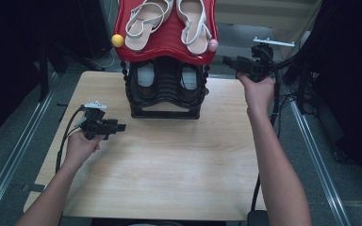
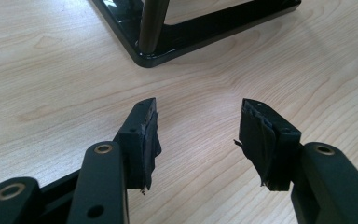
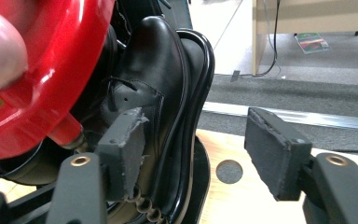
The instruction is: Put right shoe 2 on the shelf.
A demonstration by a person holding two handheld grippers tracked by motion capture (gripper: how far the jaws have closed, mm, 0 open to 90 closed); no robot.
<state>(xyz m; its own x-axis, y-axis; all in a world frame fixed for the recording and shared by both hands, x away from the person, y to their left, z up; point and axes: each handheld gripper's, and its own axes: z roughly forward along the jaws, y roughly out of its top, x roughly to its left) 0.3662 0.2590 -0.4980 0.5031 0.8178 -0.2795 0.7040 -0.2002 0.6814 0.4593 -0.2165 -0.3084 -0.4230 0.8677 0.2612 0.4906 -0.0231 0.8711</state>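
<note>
A two-tier shoe rack stands at the back of the wooden table (image 1: 169, 160). Its red top shelf (image 1: 169, 35) carries a pair of white sandals (image 1: 143, 23). A pair of black shoes (image 1: 188, 80) sits on the black lower tier (image 1: 165, 110). My right gripper (image 1: 226, 60) hovers at the rack's right side, open. In the right gripper view its jaws (image 3: 196, 149) stand wide beside a black shoe (image 3: 149, 70), under the red shelf (image 3: 60, 60); the pads press on nothing. My left gripper (image 1: 120, 127) rests low over the table's left part, open (image 2: 198, 135) with bare wood between its jaws, pointing at the rack's base (image 2: 191, 35).
A yellow ball (image 1: 118, 40) and a pink ball (image 1: 212, 45) cap the red shelf's front corners. Metal rails (image 1: 311, 141) run along the floor on both sides of the table. Dark equipment stands at the far right. A round mark (image 3: 229, 171) shows in the tabletop near the rack.
</note>
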